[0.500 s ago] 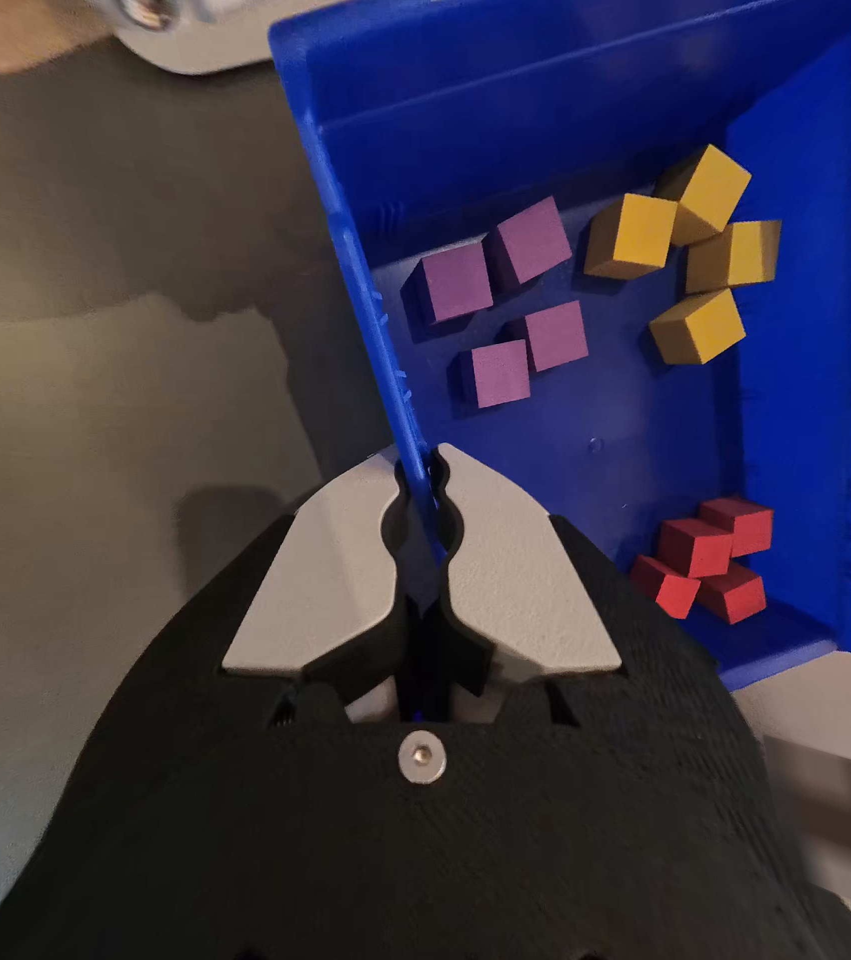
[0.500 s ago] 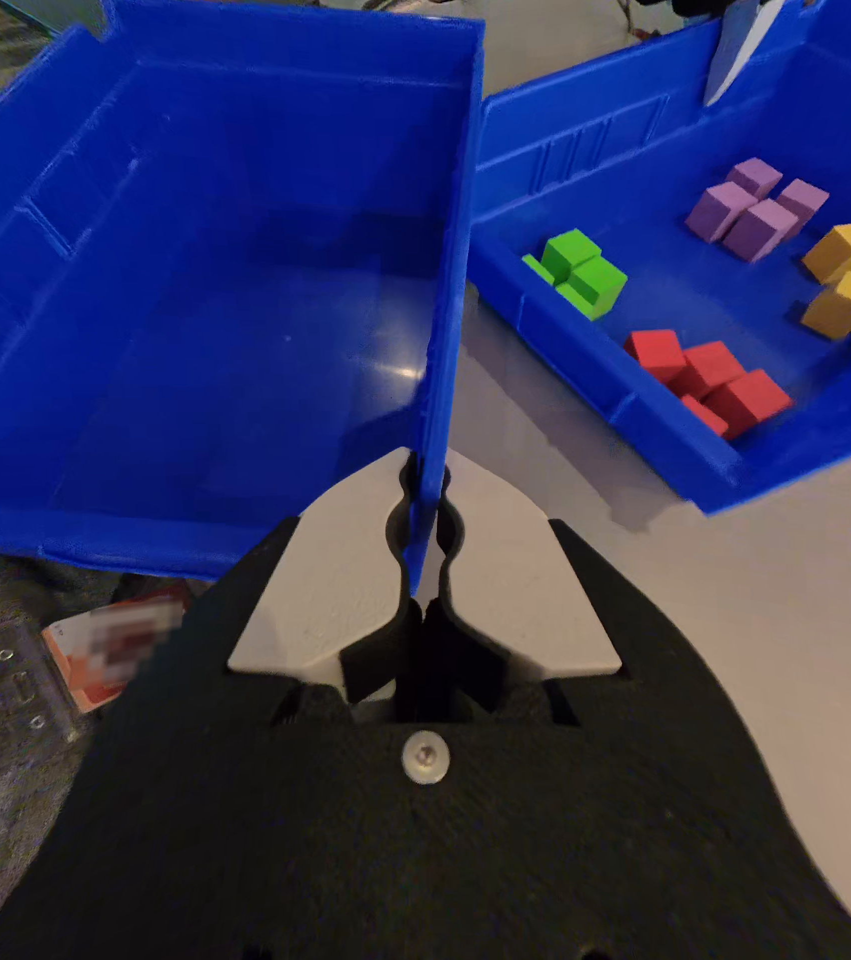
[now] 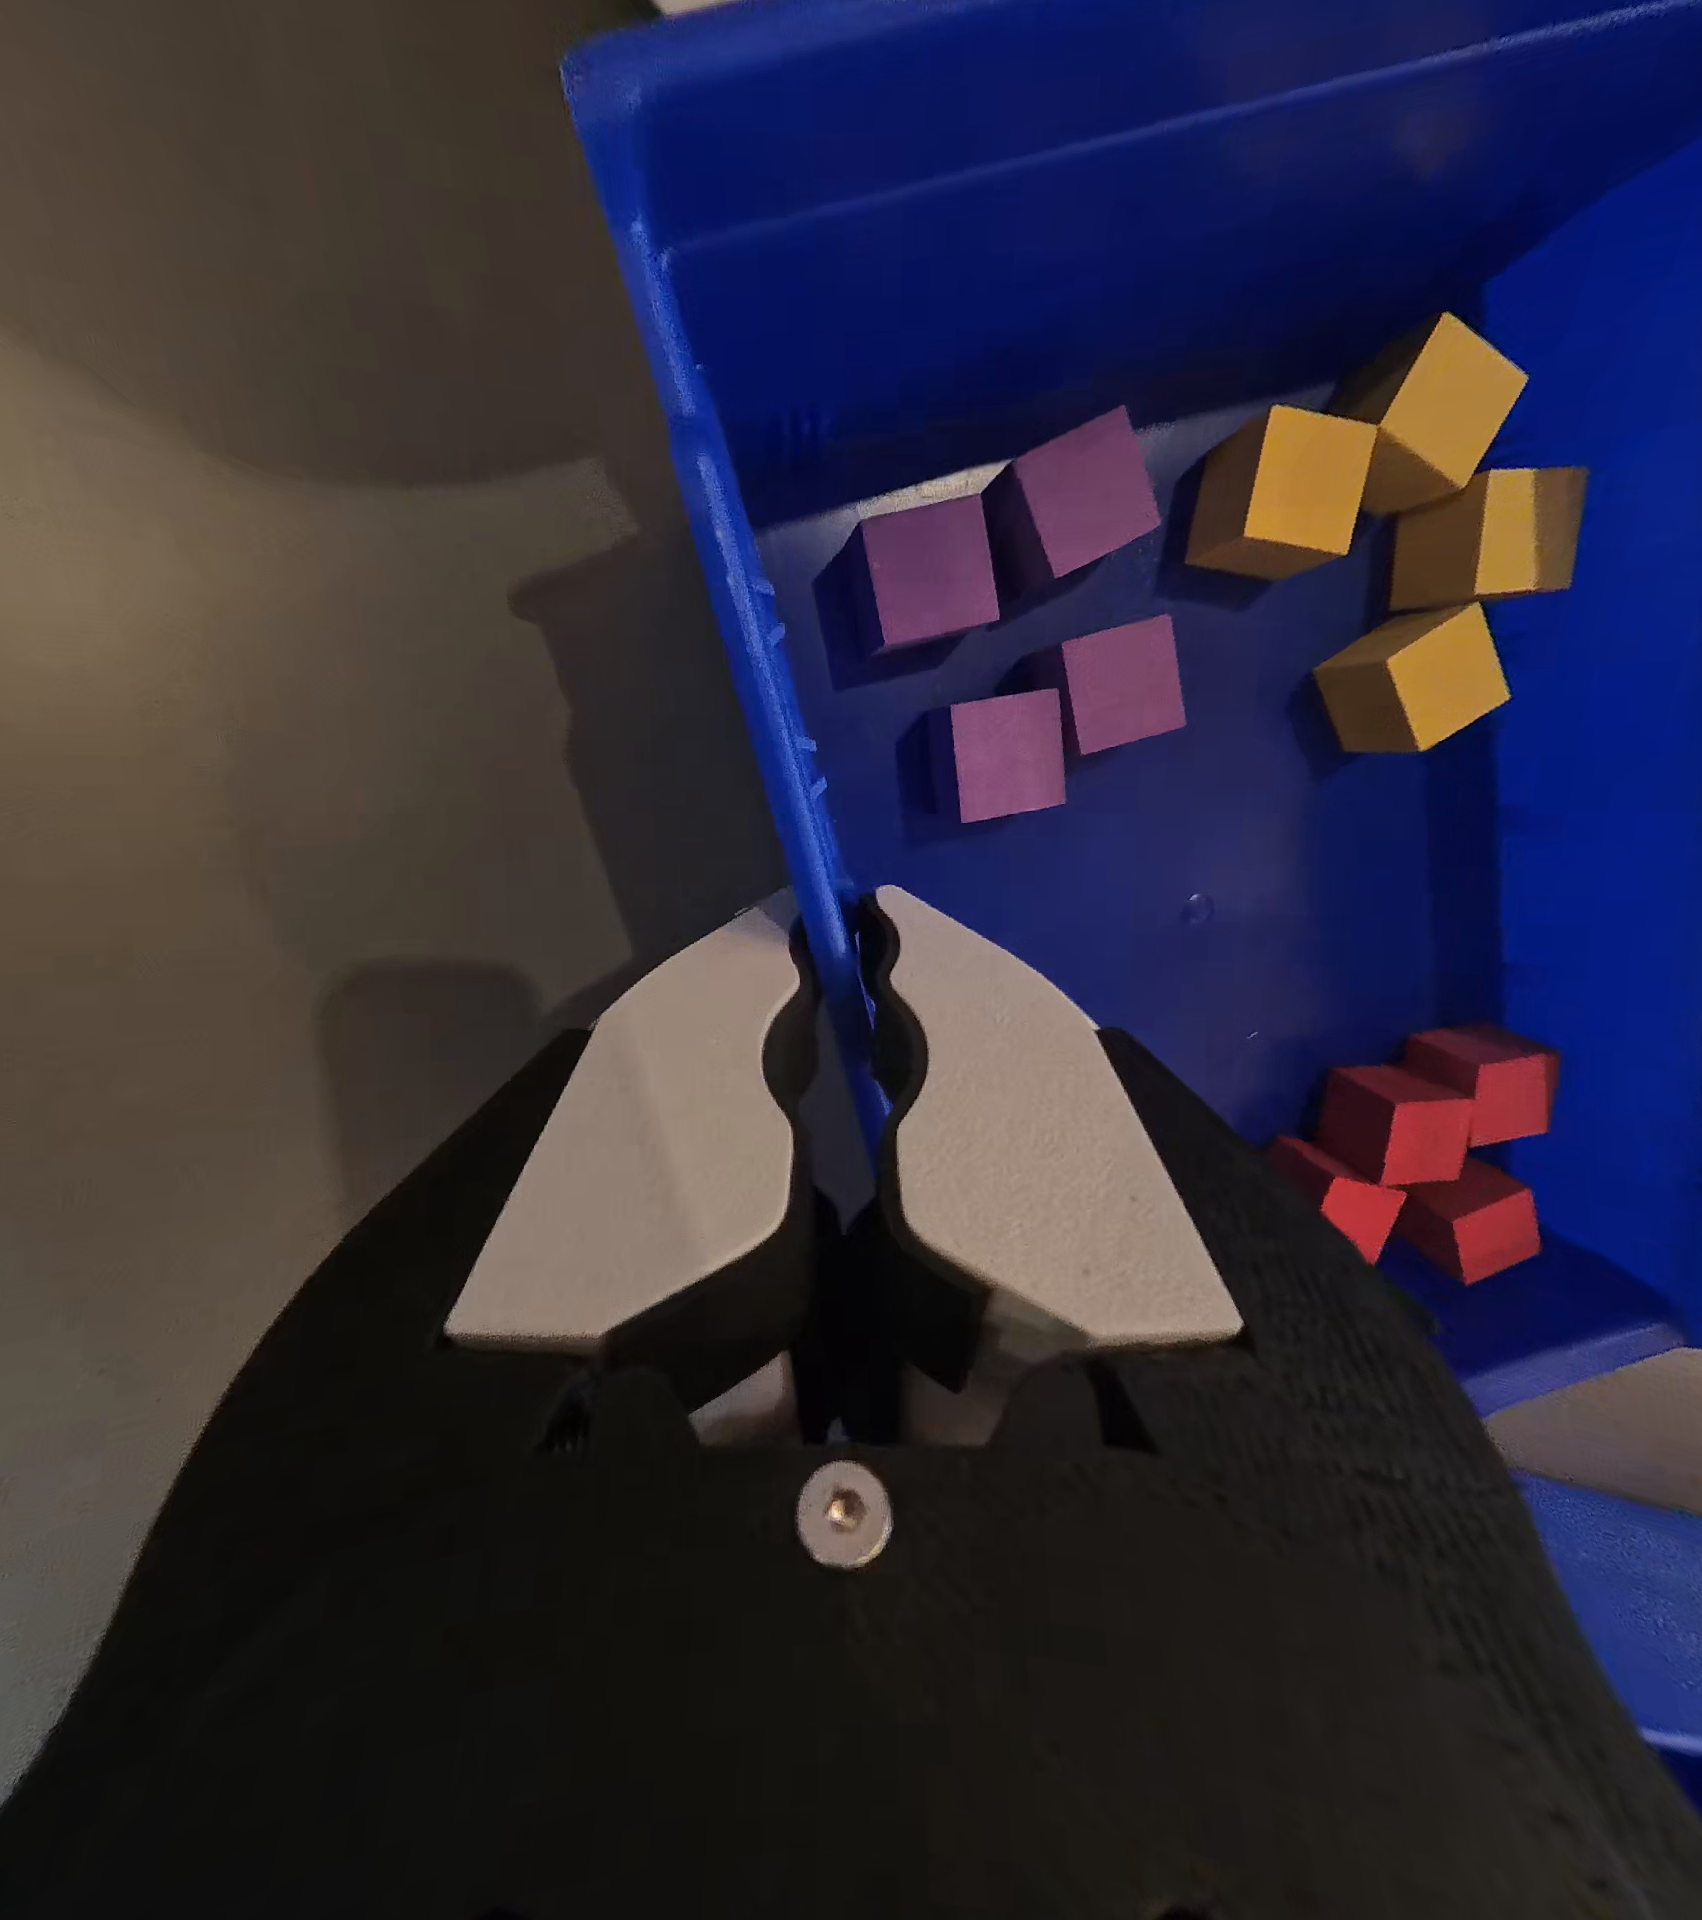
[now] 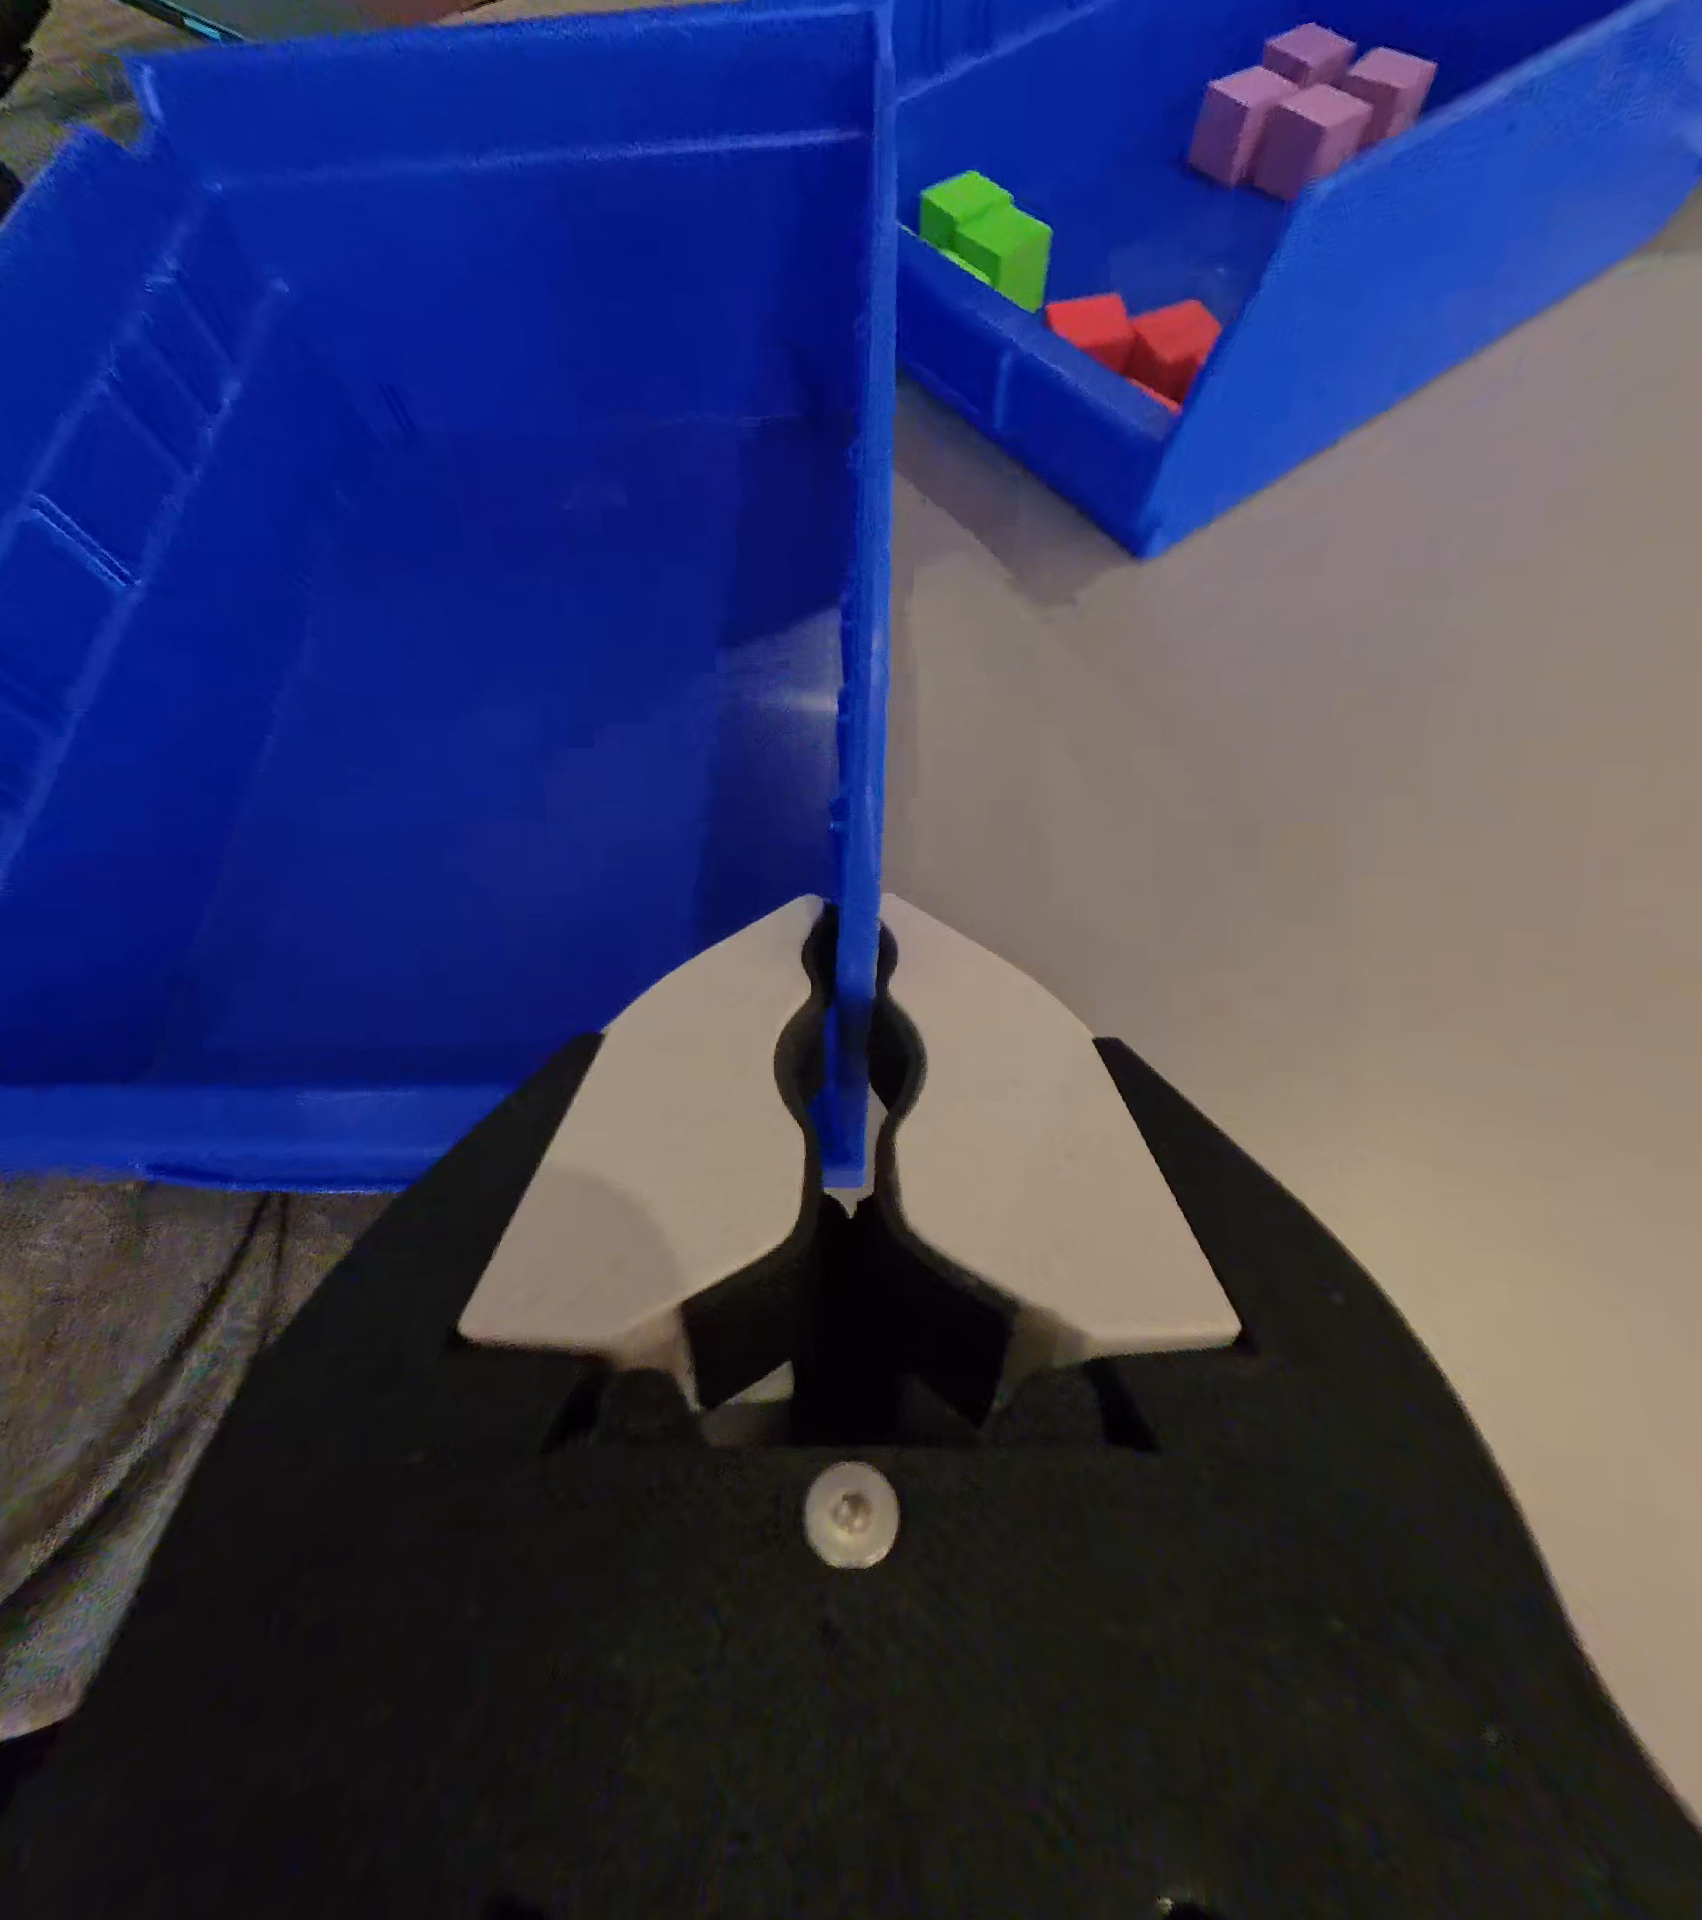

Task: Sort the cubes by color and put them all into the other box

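Note:
My left gripper (image 3: 842, 914) is shut on the side wall of a blue bin (image 3: 1034, 208). That bin holds several purple cubes (image 3: 930, 566), yellow cubes (image 3: 1283, 499) and red cubes (image 3: 1398, 1127). My right gripper (image 4: 852, 920) is shut on the right side wall of a second, empty blue bin (image 4: 411, 623). The bin with cubes (image 4: 1398, 312) shows at the upper right of the right wrist view, with green cubes (image 4: 992, 234), red cubes (image 4: 1138, 332) and purple cubes (image 4: 1283, 114) in it.
A grey tabletop (image 4: 1346, 831) lies under and to the right of the empty bin. A grey cloth (image 4: 47, 1403) lies at the lower left. In the left wrist view the tabletop (image 3: 203, 831) is in shadow left of the bin.
The right gripper and its empty bin have shifted, so the bin with cubes now sits farther up and right and shows its outer side. The left view has barely changed.

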Action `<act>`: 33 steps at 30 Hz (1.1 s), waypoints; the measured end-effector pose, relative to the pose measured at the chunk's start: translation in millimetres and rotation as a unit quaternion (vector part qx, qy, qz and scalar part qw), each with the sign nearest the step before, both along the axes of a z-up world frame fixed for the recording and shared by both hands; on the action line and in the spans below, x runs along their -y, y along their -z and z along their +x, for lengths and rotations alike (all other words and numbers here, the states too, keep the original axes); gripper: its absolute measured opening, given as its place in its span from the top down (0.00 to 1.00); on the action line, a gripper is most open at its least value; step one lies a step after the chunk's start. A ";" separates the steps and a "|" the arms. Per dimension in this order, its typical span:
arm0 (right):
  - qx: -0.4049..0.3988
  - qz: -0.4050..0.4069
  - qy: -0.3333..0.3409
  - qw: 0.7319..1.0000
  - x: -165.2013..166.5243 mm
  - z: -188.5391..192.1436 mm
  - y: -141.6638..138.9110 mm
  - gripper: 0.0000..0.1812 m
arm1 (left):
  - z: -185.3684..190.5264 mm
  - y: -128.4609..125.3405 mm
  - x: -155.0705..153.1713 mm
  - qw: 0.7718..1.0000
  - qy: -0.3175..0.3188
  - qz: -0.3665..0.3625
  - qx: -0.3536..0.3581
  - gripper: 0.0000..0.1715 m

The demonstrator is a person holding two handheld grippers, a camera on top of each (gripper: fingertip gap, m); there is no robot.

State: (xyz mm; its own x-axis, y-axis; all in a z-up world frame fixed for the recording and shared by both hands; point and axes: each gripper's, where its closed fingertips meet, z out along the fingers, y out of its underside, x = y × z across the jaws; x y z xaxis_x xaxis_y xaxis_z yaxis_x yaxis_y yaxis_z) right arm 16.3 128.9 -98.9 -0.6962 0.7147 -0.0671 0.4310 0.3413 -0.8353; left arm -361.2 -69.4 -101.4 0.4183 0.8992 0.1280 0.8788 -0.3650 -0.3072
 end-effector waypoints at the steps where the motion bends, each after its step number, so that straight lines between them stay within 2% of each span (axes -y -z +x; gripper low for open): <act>1: 0.000 0.001 0.004 1.000 -6.9 3.2 0.2 0.98 | 0.2 0.0 4.7 1.000 -0.002 -0.001 -0.001 0.96; 13: 0.002 0.007 0.055 0.998 -80.2 42.8 1.7 0.98 | 6.4 -0.2 63.9 1.000 -0.014 -0.001 -0.022 0.95; 21: 0.002 0.008 0.094 0.996 -114.6 48.2 -0.3 0.98 | 18.1 -0.3 98.3 1.000 0.001 -0.014 -0.023 0.96; 28: 0.001 0.003 0.170 0.985 -150.3 46.7 0.4 0.98 | 25.2 -0.6 132.4 0.999 0.015 -0.031 -0.024 0.95; 33: -0.003 -0.012 0.261 0.965 -160.3 36.9 1.4 0.99 | 37.4 -0.8 144.9 0.998 0.040 -0.041 -0.032 0.95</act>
State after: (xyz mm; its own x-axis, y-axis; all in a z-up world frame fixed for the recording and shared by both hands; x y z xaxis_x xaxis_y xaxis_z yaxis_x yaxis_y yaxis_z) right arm 53.3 289.2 -100.2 -0.2413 0.9667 -0.0857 0.5350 0.0588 -0.8428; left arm -323.8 -214.3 -100.7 0.4939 0.8691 0.0265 0.8256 -0.4592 -0.3279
